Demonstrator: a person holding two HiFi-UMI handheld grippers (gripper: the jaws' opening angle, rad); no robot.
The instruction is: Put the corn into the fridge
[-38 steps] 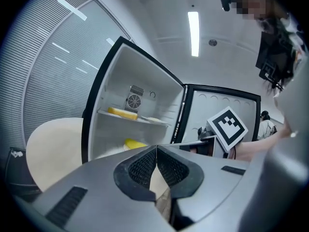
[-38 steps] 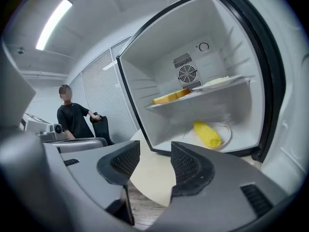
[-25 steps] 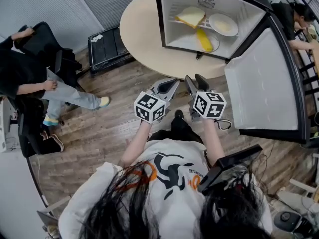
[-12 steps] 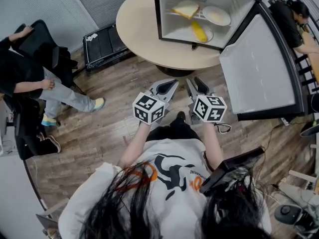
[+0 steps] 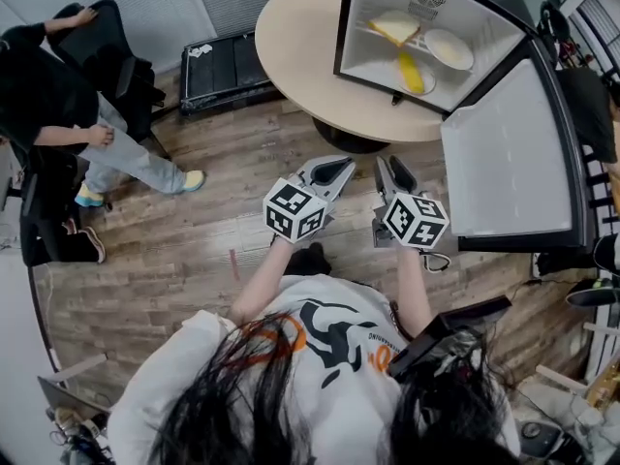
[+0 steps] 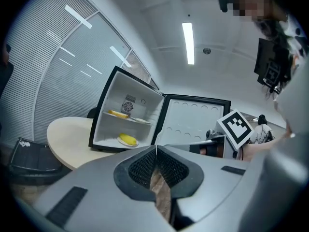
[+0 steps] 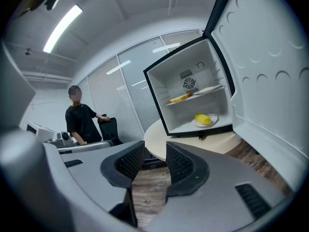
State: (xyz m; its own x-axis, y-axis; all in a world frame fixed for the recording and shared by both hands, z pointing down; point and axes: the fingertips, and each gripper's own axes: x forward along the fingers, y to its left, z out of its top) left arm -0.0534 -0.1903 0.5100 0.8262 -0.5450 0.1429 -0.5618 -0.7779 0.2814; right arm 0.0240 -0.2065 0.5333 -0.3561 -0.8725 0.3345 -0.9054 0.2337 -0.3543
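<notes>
The fridge (image 5: 373,8) stands wide open on the round surface (image 5: 291,37). Its door (image 5: 504,153) swings out on the right like a wall, so the way in is from the front. Inside, the bottom has room left of the corn (image 5: 414,71) on its plate (image 5: 432,77), and the shelf (image 5: 378,34) above holds bread (image 5: 397,27) and another plate (image 5: 449,49). The wooden floor (image 5: 223,211) before the surface is bare, with a black case (image 5: 228,66) and a sitting person (image 5: 58,114) off to the left.

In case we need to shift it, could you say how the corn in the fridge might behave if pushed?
The corn is a rounded cob, so it would probably roll. It lies on a small shallow plate, which may slide with it. It looks stiff, unlikely to bend.
</notes>
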